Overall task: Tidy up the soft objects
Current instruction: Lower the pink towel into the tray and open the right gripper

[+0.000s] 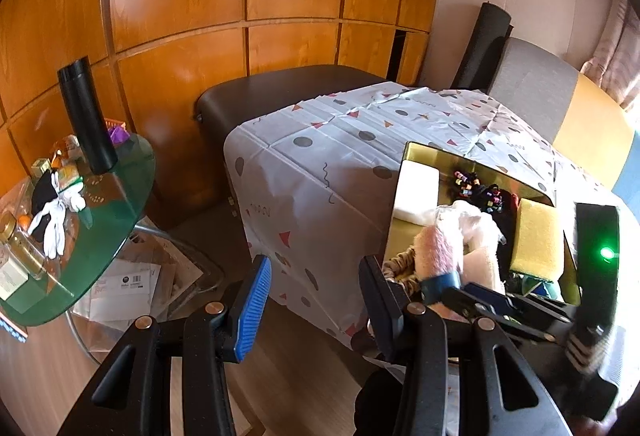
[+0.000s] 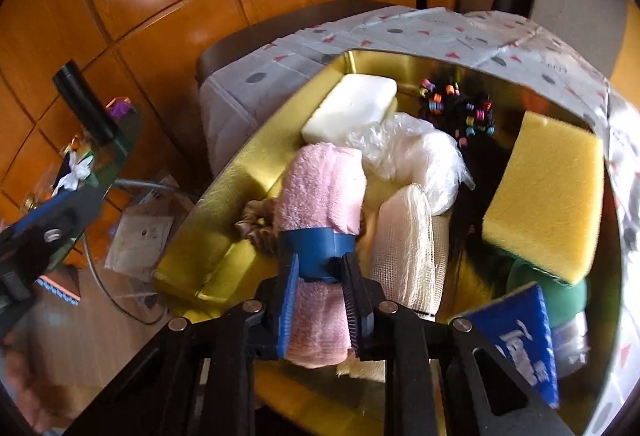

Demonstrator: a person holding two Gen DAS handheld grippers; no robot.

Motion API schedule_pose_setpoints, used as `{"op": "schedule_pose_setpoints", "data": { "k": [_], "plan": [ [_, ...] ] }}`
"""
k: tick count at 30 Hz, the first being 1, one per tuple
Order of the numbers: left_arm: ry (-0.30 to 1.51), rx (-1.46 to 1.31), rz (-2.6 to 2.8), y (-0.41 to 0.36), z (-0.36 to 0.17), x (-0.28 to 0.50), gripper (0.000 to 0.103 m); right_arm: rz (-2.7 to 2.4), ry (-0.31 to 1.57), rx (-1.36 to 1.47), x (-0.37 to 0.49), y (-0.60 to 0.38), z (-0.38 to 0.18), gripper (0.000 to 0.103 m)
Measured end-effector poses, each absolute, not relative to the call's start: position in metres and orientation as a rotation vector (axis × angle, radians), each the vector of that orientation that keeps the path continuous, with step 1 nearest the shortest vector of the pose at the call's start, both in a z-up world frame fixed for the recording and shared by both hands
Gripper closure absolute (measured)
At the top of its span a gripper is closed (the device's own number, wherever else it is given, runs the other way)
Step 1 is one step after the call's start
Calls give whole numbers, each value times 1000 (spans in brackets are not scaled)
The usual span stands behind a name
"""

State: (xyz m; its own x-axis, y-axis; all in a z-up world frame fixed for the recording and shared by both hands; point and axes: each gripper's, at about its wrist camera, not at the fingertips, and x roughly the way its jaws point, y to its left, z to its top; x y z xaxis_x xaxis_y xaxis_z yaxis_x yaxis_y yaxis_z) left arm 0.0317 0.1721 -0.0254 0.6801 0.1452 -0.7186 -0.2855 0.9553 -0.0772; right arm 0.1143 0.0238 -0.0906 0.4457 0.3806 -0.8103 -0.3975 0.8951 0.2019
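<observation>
Fingers of the left gripper stand apart, empty, over the counter's patterned cloth edge. Rightward, the right gripper pinches a rolled pink towel in the gold tray, beside white gauze and a yellow sponge.

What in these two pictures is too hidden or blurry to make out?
- Green object, right wrist view: mostly covered by the yellow sponge and a blue packet.
- Brown fabric, right wrist view: mostly hidden behind the pink towel roll that the right gripper clamps.
- Small items on the glass table, left wrist view: too small to name.
</observation>
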Motion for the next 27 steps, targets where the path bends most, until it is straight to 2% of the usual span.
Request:
{"op": "schedule_pose_setpoints", "data": {
  "k": [13,16,18,22,27],
  "plan": [
    [740,-137,220,153,-5,24,56,463,963,15,105,5,-83,74],
    [725,-127,213,147,-1,20,56,450,921,11,98,0,-74,67],
    [714,-123,209,143,2,18,56,431,880,1,91,-5,-67,55],
    [688,-112,189,131,10,13,56,376,811,-26,76,-18,-51,46],
    [635,-89,162,113,23,6,56,275,729,-59,55,-41,-36,29]
  ]
}}
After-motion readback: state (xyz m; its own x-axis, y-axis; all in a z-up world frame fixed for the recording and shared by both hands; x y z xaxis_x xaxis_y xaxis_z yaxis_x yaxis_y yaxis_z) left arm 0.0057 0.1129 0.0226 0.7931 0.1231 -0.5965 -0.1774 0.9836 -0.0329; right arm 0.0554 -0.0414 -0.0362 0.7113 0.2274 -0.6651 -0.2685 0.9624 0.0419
